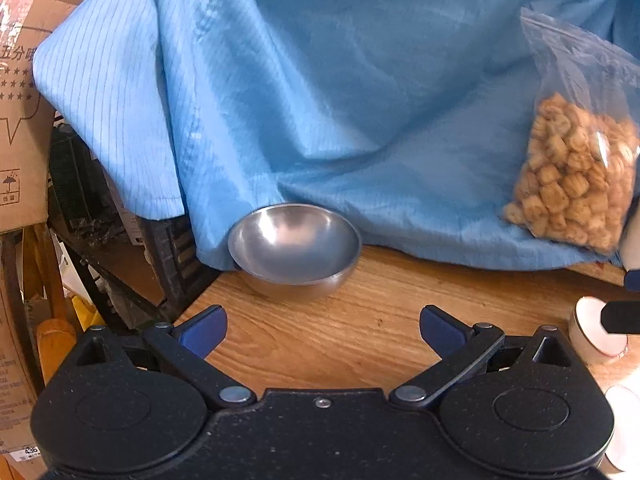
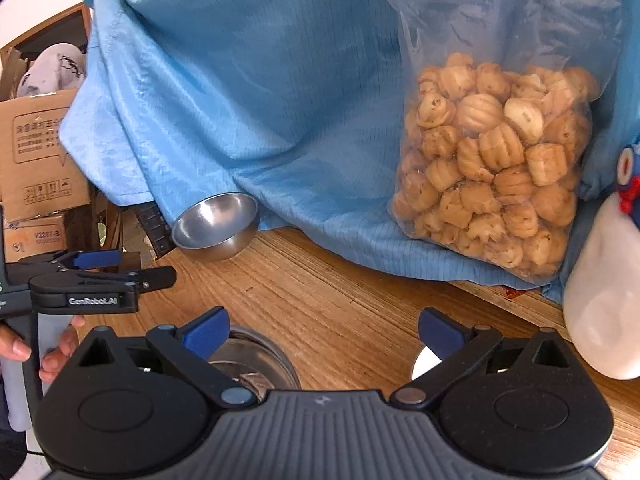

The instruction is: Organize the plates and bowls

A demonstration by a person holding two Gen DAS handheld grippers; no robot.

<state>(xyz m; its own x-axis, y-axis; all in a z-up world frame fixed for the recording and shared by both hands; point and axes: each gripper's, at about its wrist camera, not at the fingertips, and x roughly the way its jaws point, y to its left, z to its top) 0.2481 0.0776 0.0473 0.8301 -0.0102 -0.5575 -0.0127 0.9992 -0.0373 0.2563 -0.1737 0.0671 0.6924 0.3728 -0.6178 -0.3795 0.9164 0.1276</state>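
My left gripper [image 1: 323,330] is spread empty before a small round stainless-steel bowl [image 1: 294,244] at the wooden worktop's [image 1: 360,332] corner. I judge it light, rigid, slippery; I'd pinch its thin rim.

I see a wood-grain table [image 1: 360,332] — its left edge cuts off just past the steel bowl [image 1: 294,246], which sits on the bare wood near that corner, rim touching the blue cloth [image 1: 320,100] draped over the table's back. A clear bag [image 2: 496,168] of biscuits stands on the cloth's hem. A white soft toy [image 2: 604,320] rests at the right edge. Nearer me — a glass bowl [image 2: 256,364] and a small white cup [image 1: 596,332] on the wood.
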